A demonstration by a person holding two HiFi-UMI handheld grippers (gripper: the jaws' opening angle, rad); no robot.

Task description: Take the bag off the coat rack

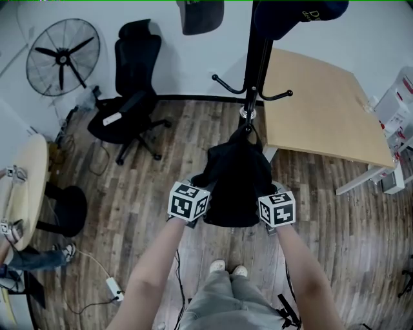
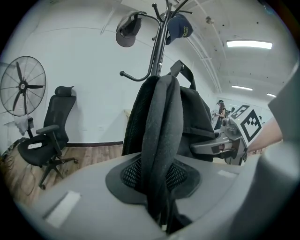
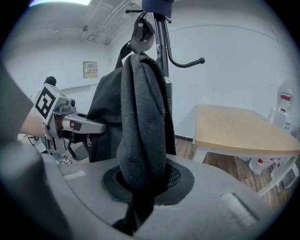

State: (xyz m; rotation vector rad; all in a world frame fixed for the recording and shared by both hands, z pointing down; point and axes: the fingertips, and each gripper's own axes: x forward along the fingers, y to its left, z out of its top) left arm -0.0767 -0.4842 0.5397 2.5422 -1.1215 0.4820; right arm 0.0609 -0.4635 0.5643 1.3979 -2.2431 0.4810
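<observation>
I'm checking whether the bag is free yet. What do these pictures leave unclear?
- Head view: the coat rack base, hidden under the bag.
- Every view: whether the bag's top loop is on a hook; dark folds hide it.
- Head view: grey cap and navy cap, cut by the top edge.

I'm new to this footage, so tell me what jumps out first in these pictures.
A black bag hangs on the coat rack at the centre, with the left hand-held gripper and the right hand-held gripper each clamped on it. A fan and an office chair stand by the wall at the left, and a table stands to the right.
</observation>
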